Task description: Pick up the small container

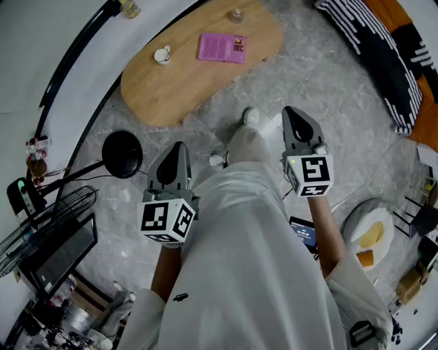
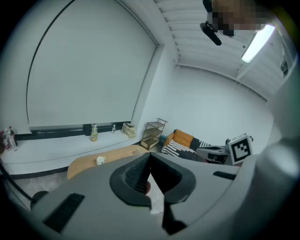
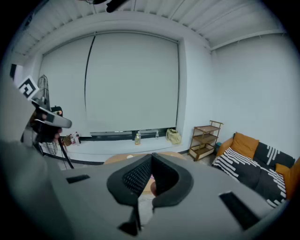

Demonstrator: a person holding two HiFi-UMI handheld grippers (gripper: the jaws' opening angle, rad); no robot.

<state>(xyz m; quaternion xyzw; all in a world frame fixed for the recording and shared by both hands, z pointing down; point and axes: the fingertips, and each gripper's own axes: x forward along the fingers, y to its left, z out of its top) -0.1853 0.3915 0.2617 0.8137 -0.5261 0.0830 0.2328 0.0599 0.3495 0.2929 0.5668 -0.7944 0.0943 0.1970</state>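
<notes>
Holding the left gripper (image 1: 178, 152) and right gripper (image 1: 294, 116) pressed together and empty, the person faced the wooden table (image 1: 171, 92). The small container (image 1: 162, 55) sat on it at eleven o'clock, contents indiscernible, with a pink book (image 1: 222, 48) at its three o'clock.

On the oval wooden table (image 1: 171, 92) lie 3 things: small container (image 1: 162, 55), pink booklet (image 1: 222, 48), jar (image 1: 236, 14).

In the head view, the small container (image 1: 162, 55) at 11 o'clock on the wooden table (image 1: 178, 89) is too small to show any detail. The striped sofa (image 1: 383, 48) at 1 o'clock is cut off by the frame edge. In the right gripper view, the right gripper (image 3: 151, 157) hides most of the table.
</notes>
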